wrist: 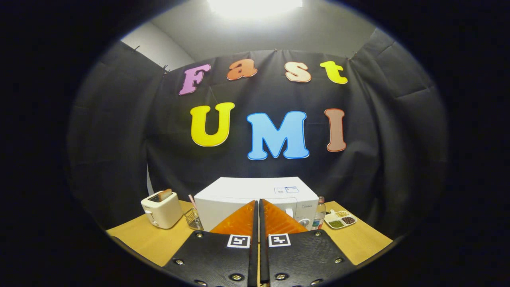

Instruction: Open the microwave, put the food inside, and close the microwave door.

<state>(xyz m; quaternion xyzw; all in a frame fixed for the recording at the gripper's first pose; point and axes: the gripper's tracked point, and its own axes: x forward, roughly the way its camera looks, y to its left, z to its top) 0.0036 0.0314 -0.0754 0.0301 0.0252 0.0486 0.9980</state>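
A black cloth (119, 139) is hanging as the booth's back wall, creasing in folds and wrapping round on both sides. Small clips are pinching it along its top edge. Above the cloth, a pale grey wall (318, 28) is rising toward the ceiling, and a white panel (153, 44) is showing past the cloth's upper left corner. A bright ceiling light (255, 6) is glaring overhead, washing out the area around it. Below, a light wooden table (358, 243) is standing against the cloth, catching the light.
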